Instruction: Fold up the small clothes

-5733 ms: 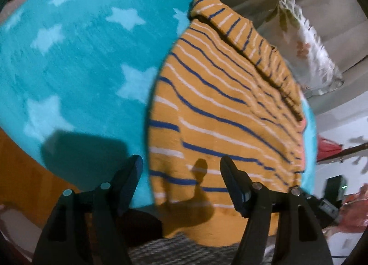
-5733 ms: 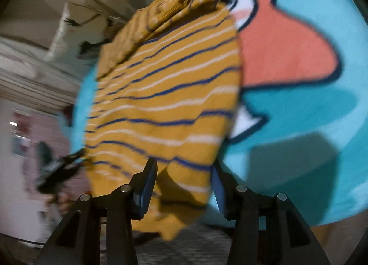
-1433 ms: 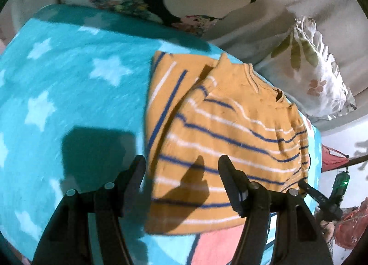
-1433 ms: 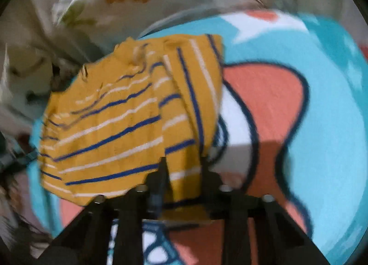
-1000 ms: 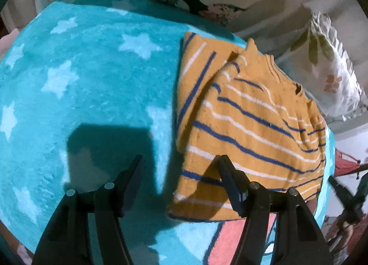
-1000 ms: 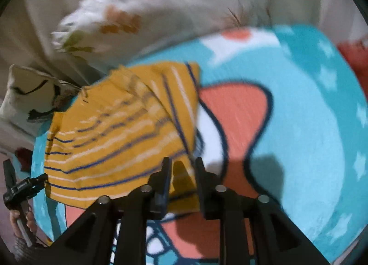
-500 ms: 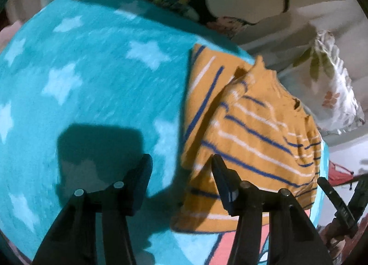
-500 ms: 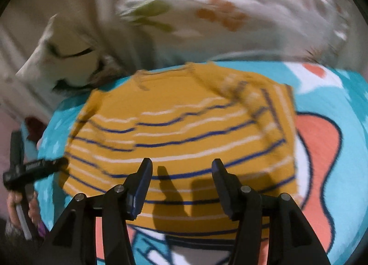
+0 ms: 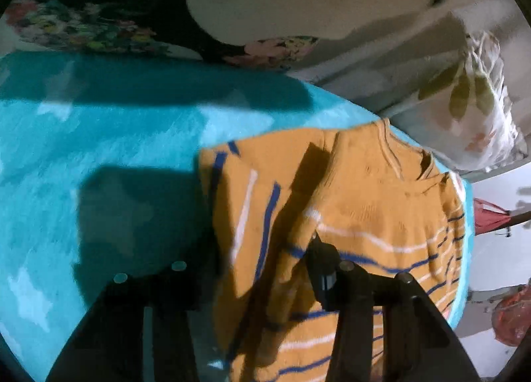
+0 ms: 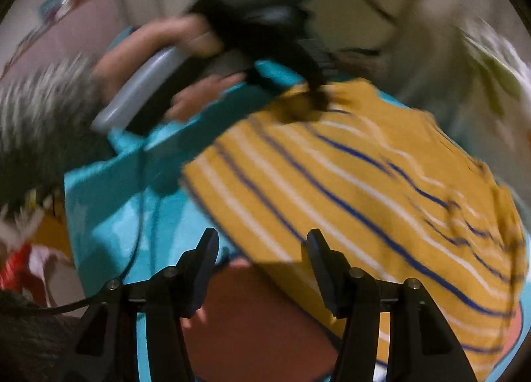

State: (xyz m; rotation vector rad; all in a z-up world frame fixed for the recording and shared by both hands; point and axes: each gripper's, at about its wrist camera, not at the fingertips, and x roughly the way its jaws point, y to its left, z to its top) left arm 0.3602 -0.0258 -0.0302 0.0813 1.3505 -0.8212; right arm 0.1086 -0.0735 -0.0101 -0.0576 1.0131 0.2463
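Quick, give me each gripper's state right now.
Left gripper: open, fingers either side of the sweater's folded sleeve, not clamped.
Right gripper: open, holding nothing.

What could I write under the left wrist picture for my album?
Open left gripper reaching over the folded sleeve of a yellow striped sweater on a turquoise star blanket.

Turquoise star-patterned blanket, orange striped sweater lying on it, sleeve folded over
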